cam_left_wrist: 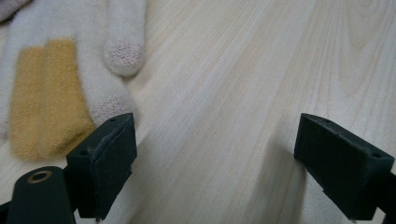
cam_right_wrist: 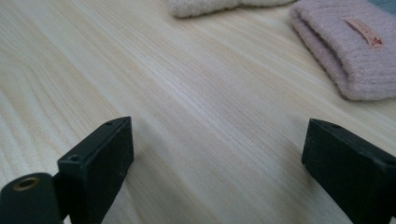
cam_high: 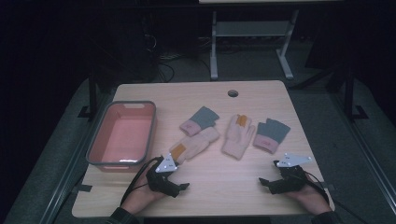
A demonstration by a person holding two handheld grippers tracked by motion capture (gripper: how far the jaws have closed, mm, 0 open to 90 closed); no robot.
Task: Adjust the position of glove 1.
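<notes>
A: Gloves, what are they looking like?
B: Cream knit glove with mustard fingertips is lying on the wooden bench, just beside the left tongs.
A: And both tongs?
B: Left and right tongs are resting spread, pinching nothing; a fuzzy pink cuff is lying near the right.
</notes>
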